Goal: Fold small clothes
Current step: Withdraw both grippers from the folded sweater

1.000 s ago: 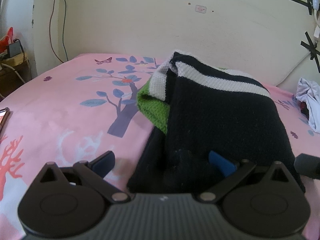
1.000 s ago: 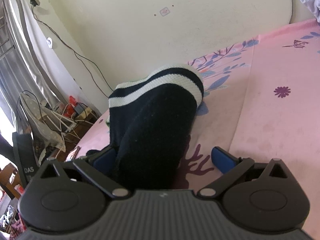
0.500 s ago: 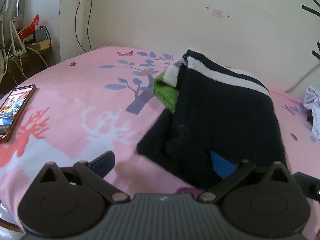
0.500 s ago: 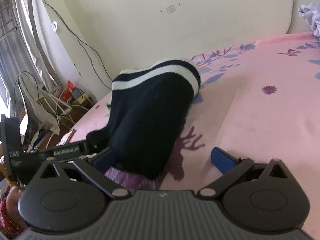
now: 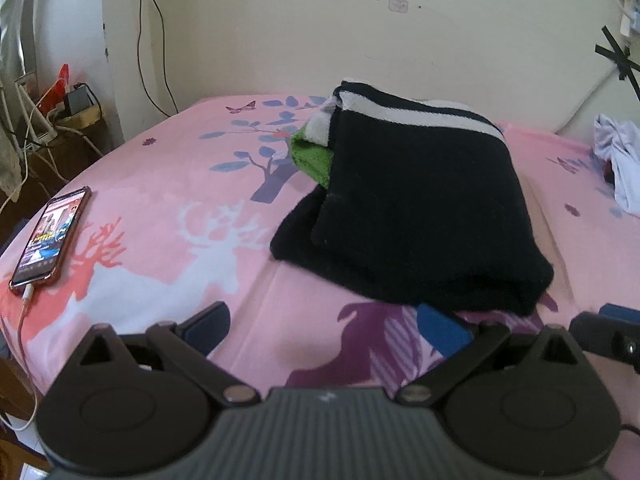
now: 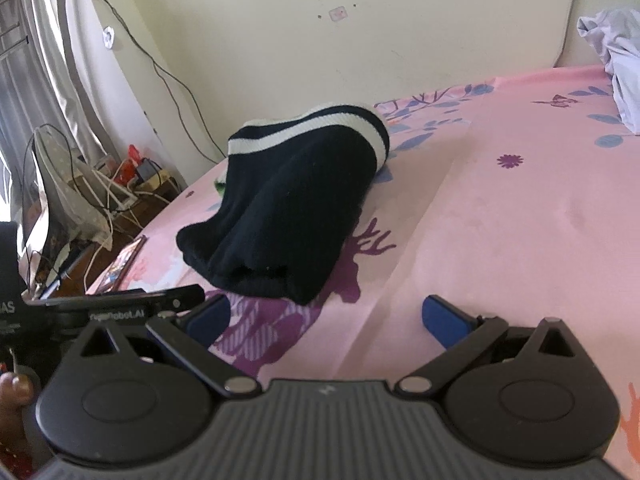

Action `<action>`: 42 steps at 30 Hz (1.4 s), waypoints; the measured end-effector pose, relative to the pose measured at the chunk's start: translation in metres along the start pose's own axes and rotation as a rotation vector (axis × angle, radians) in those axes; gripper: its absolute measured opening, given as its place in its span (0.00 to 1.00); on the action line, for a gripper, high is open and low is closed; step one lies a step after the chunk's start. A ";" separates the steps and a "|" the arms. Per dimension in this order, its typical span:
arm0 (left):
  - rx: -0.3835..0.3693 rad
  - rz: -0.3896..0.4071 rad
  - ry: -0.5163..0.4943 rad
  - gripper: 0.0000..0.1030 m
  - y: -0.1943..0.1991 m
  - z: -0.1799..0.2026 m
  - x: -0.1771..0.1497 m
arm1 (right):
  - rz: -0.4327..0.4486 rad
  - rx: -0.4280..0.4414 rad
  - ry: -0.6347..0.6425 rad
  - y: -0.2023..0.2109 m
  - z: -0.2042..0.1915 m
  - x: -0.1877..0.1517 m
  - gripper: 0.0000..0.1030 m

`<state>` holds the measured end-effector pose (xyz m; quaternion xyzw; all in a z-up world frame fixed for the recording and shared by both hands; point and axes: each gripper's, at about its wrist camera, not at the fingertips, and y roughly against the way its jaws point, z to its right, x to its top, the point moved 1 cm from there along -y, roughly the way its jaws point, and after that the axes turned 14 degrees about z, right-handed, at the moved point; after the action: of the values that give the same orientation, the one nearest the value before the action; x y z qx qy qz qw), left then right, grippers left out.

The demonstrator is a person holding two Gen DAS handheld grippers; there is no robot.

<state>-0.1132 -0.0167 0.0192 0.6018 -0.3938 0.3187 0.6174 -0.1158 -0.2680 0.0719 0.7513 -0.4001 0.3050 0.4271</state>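
A folded black knit garment (image 5: 416, 208) with a white stripe lies on the pink printed bed sheet (image 5: 168, 184), with a green cloth (image 5: 310, 158) tucked under its far left side. In the right wrist view the same black garment (image 6: 288, 208) lies ahead and to the left. My left gripper (image 5: 324, 328) is open just short of the garment's near edge, nothing between its blue pads. My right gripper (image 6: 326, 318) is also open and empty, clear of the garment. The left gripper's body (image 6: 104, 308) shows at the right wrist view's left edge.
A phone (image 5: 50, 236) with a charging cable lies at the bed's left edge. A heap of white clothes (image 5: 618, 160) sits at the far right. The wall runs behind the bed, and a cluttered low stand with cables (image 6: 120, 184) is beside it.
Both grippers have pulled back from the black garment and let it go. It now lies folded on the sheet, farther from both cameras.
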 end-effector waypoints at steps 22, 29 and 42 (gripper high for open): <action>0.027 -0.032 -0.009 1.00 -0.003 -0.006 -0.018 | 0.036 -0.079 0.093 0.013 -0.019 -0.011 0.75; 0.022 -0.033 -0.009 1.00 -0.006 -0.005 -0.018 | 0.037 -0.087 0.101 0.010 -0.020 -0.011 0.74; 0.022 -0.028 -0.009 1.00 -0.008 -0.006 -0.018 | 0.048 -0.087 0.120 0.010 -0.026 -0.013 0.65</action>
<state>-0.1142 -0.0101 -0.0003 0.6153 -0.3845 0.3116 0.6136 -0.1337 -0.2442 0.0774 0.7026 -0.4047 0.3421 0.4749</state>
